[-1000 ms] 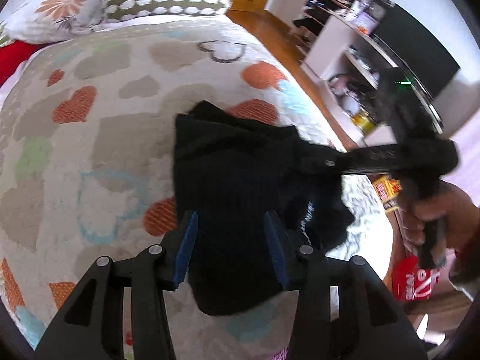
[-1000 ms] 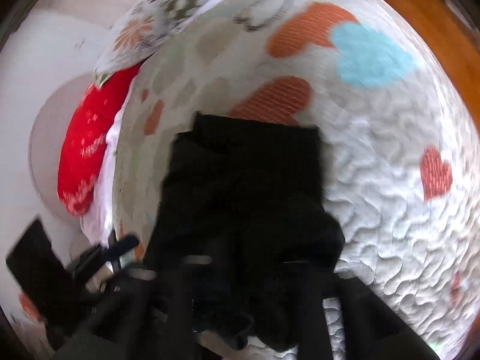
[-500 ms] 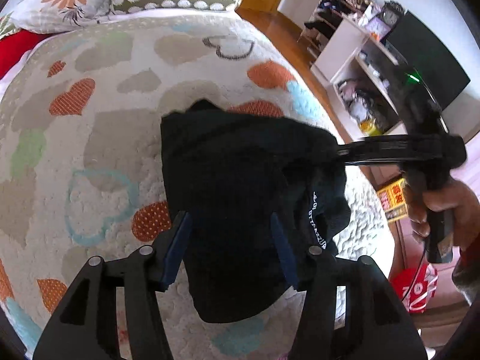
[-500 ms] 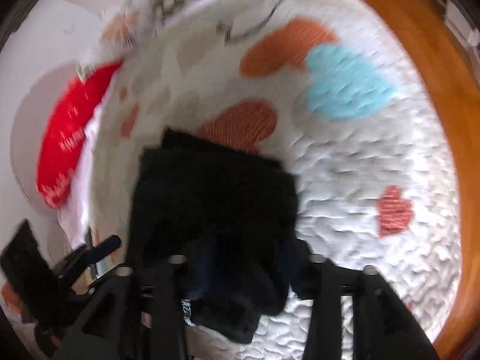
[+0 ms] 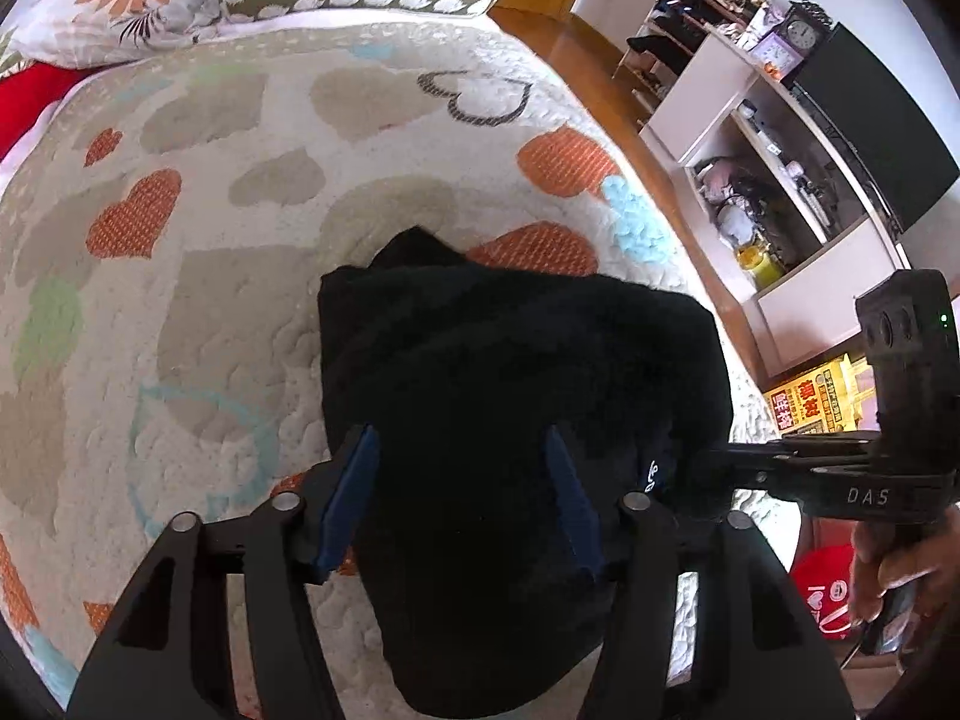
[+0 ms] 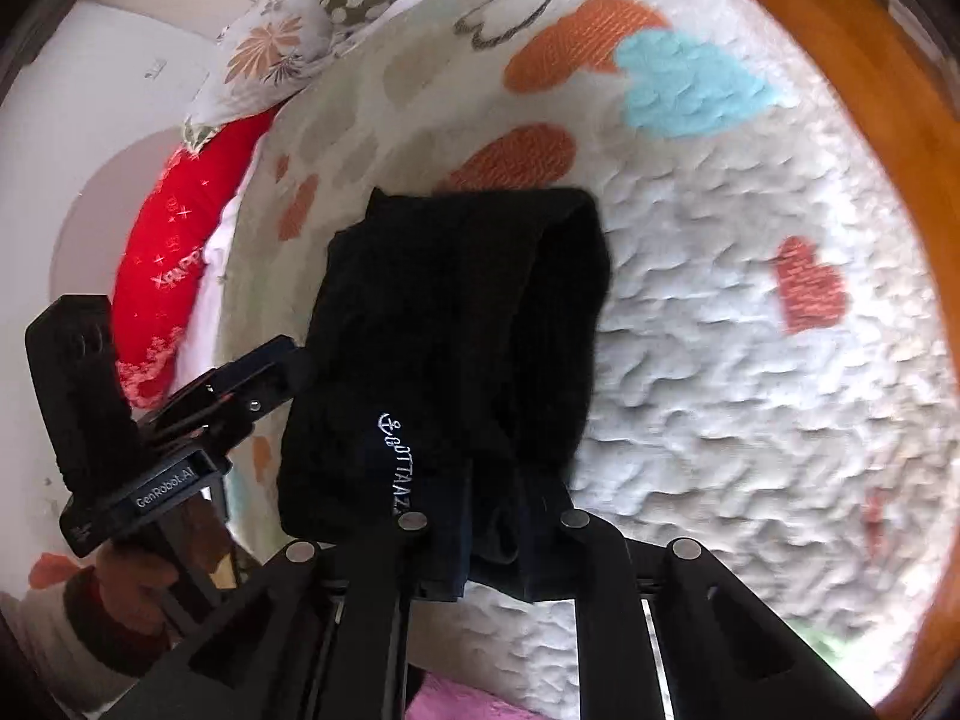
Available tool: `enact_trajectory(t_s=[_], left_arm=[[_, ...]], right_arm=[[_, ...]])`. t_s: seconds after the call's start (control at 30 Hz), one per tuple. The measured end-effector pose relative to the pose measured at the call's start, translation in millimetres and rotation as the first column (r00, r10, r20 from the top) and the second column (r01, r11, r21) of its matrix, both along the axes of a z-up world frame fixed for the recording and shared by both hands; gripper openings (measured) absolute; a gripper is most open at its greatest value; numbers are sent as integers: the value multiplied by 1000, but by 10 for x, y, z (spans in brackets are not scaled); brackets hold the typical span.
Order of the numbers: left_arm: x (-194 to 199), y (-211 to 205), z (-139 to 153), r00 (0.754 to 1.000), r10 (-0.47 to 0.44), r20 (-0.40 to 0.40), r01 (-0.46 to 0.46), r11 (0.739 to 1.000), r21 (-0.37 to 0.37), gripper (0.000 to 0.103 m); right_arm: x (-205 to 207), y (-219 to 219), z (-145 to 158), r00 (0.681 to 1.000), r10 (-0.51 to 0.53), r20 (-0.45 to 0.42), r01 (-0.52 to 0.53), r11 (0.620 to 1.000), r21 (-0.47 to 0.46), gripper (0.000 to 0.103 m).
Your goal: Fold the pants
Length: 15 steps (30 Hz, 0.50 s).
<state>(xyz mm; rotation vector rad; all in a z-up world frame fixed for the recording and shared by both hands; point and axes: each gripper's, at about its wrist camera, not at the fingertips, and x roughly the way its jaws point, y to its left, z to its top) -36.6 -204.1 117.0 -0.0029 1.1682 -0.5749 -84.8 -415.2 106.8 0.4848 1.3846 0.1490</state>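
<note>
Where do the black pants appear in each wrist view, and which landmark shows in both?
Left wrist view: the black pants fill the lower centre, between the blue-padded fingers.
Right wrist view: the pants sit centre-left, running down into the fingers.
Shared landmark: the light blue heart on the quilt.

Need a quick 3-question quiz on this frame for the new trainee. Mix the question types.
1. Short answer: which one is clamped on the black pants, the left gripper or the right gripper?
2. True or false: the lettering printed on the pants is red.
3. Pick one: what is beneath the pants? A. a wooden table B. a heart-patterned quilt C. a tiled floor

Key
1. Right. The left gripper is open, with its blue pads either side of the fabric.
2. False. The lettering is white.
3. B, the heart-patterned quilt.
</note>
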Motion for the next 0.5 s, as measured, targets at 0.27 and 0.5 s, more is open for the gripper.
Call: enact_trajectory(t_s=[0.27, 0.5], left_arm=[[4, -148, -228, 999, 6, -43, -1, 995, 103, 78], [100, -23, -140, 993, 67, -99, -55, 992, 112, 78]], right_arm=[[75, 61, 0, 999, 22, -25, -24, 997, -80, 19], [305, 256, 442, 994, 55, 98, -49, 996, -71, 34]])
